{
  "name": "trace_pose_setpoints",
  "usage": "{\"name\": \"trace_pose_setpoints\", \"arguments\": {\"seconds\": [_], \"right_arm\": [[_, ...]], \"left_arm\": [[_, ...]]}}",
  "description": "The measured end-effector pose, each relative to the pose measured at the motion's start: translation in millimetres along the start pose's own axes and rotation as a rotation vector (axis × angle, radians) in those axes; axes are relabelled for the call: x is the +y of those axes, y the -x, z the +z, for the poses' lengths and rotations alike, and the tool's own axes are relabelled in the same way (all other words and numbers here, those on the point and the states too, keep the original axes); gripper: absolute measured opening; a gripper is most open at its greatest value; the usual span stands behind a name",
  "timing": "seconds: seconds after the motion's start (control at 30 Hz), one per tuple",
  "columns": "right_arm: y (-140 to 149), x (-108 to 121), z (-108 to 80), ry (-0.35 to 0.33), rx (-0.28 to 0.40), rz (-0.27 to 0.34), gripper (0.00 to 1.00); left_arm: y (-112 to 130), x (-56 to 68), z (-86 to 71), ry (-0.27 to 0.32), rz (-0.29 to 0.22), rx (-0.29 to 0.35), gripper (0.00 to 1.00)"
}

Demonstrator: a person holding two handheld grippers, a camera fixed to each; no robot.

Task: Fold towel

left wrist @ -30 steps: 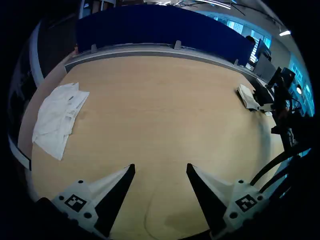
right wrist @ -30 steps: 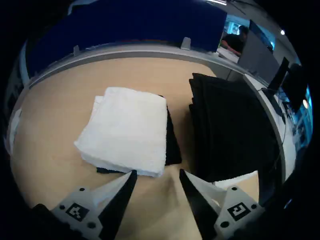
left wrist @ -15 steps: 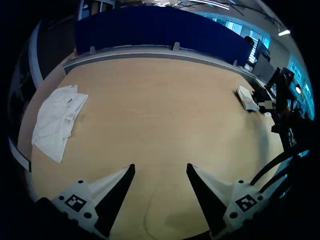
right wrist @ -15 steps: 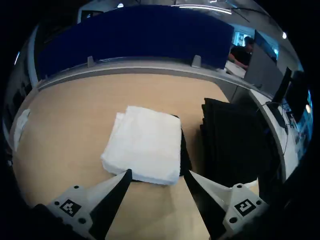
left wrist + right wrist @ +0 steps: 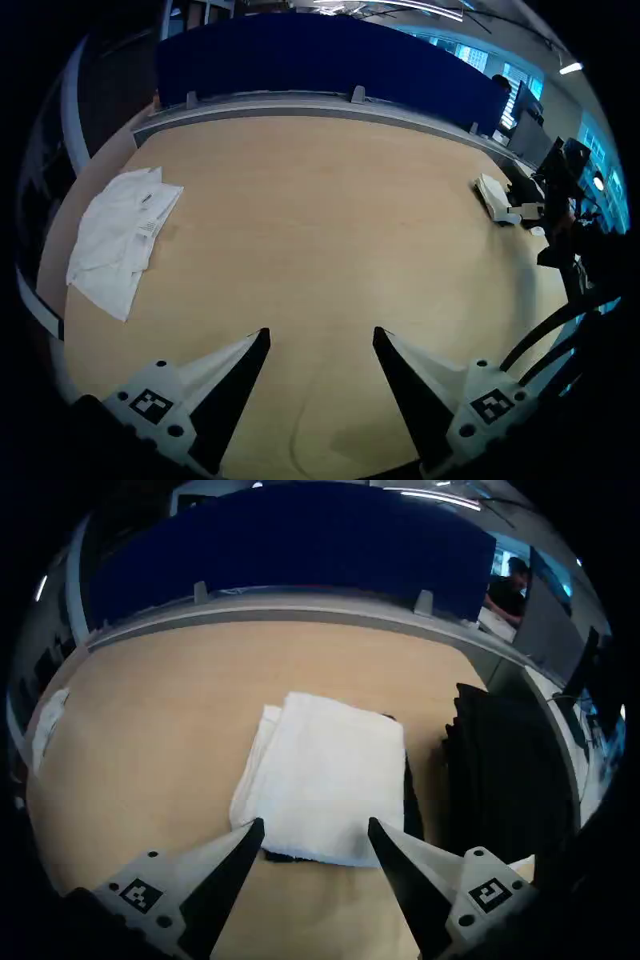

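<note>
Shift: right gripper point(image 5: 314, 832) spread, empty, now centred on folded white terry towel point(image 5: 332, 780) | left gripper point(image 5: 320, 340) spread, idle | fold looks done

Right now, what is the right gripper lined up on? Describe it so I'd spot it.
On the wooden desk in front of the blue partition, look just beyond the open right gripper. There lies a thick, squarely folded white towel, beside a black stack. Unlike the stack it is white; unlike the loose cloth far left, neatly squared.
</note>
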State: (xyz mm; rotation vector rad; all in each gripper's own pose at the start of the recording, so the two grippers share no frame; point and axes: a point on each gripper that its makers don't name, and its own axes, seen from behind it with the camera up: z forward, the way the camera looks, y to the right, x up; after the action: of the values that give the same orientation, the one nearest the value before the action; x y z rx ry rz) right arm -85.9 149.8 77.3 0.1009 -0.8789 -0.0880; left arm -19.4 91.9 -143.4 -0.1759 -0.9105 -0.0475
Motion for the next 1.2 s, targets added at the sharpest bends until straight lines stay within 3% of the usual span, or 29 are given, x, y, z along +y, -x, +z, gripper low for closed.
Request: {"name": "trace_pose_setpoints", "arguments": {"seconds": [0.27,0.8,1.0,1.2], "right_arm": [[13,0,10.8,0.003,-0.036,0.001,1.00],[-25,-11,-17.0,-0.004,0.101,0.057,1.00],[-37,-28,-33.6,-0.020,0.153,0.070,1.00],[-43,-63,-60.1,-0.052,0.212,0.078,1.00]], "left_arm": [[-1,-2.8,1.2,-0.005,0.006,0.000,0.95],[-10,-8.3,2.6,0.001,0.004,0.013,0.95],[-11,-11.1,3.7,0.006,-0.002,0.026,0.96],[-22,-13.4,3.9,0.018,-0.013,0.071,0.96]]}}
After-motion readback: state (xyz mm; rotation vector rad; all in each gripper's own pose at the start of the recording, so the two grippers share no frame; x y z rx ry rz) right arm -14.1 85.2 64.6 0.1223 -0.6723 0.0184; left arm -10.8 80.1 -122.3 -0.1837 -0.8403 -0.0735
